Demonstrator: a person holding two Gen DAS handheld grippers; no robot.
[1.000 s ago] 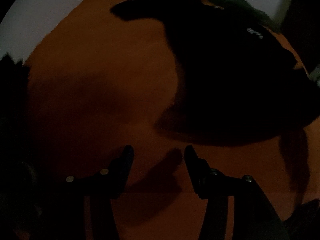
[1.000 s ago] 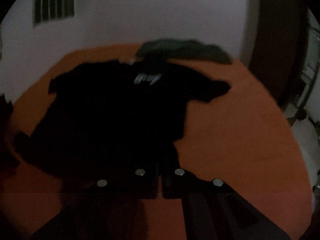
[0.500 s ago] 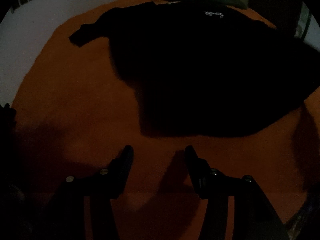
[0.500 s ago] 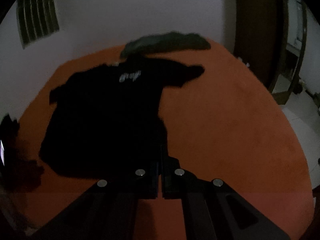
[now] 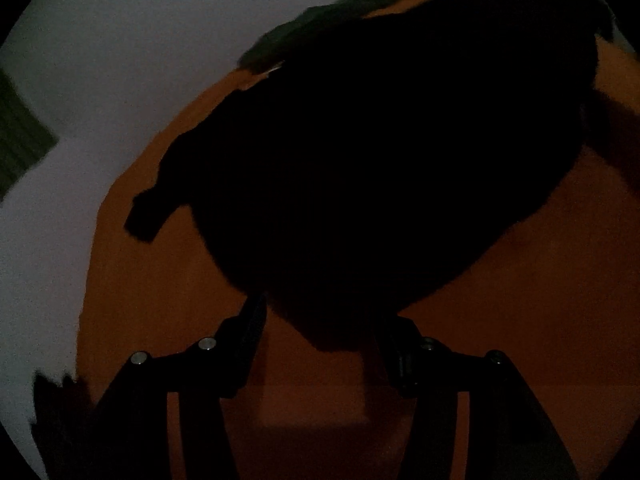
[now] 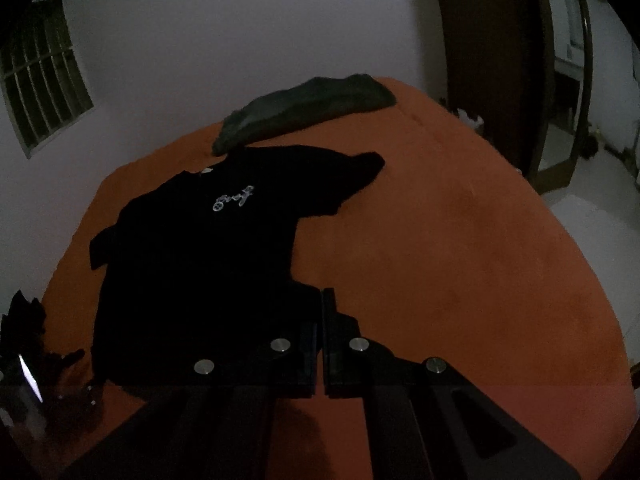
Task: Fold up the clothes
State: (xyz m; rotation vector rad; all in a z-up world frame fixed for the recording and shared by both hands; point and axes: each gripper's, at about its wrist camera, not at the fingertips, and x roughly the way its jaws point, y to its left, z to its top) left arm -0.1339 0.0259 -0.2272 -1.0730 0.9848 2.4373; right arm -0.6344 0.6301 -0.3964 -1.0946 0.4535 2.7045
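A black T-shirt [image 6: 192, 264] with a small white chest logo [image 6: 234, 202] lies spread flat on an orange surface [image 6: 440, 240], collar toward the far side. My right gripper [image 6: 321, 294] is shut at the shirt's near right hem corner, and the dark cloth runs up to its tips. In the left wrist view the black T-shirt [image 5: 380, 160] fills the middle. My left gripper [image 5: 322, 312] is open, with the near hem corner lying between its fingers. The light is very dim.
A dark green garment [image 6: 304, 108] lies bunched at the far edge, just past the collar, and shows as the green garment [image 5: 320, 20] from the left. A barred window [image 6: 40, 80] and a wooden door [image 6: 480, 60] stand behind. Bare orange surface [image 5: 520, 320] stretches to the right.
My left gripper has swung in toward the shirt, whose hem corner now sits between its open fingers. The right gripper stays shut at the right hem corner while its view has lifted.
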